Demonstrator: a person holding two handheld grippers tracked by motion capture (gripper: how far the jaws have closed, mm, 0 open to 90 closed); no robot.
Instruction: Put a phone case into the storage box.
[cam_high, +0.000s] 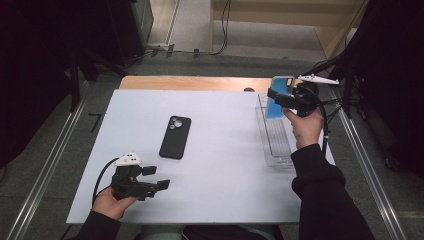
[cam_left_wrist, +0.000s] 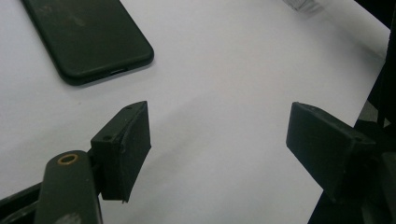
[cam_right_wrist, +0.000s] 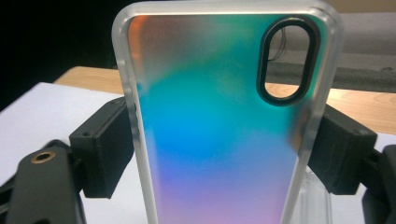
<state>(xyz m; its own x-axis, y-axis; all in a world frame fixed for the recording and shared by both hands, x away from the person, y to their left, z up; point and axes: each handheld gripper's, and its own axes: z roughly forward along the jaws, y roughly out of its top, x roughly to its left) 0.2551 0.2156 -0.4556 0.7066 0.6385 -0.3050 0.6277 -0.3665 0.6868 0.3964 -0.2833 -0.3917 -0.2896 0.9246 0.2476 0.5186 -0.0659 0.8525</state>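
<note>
An iridescent phone case (cam_right_wrist: 219, 135) is clamped by its 2 long edges btwn the jaws of the right gripper (cam_high: 284, 100), held upright over the far end of a clear tray (cam_high: 276, 150) at the desk's (cam_high: 225, 165) right side. The left gripper (cam_high: 150, 179) is held low near the front-left corner, jaws wide apart w/ nothing btwn them. A black phone (cam_high: 175, 136) lies face-down mid-desk.

Iridescent phone case (cam_right_wrist: 219, 135) — upright, clamped
</note>
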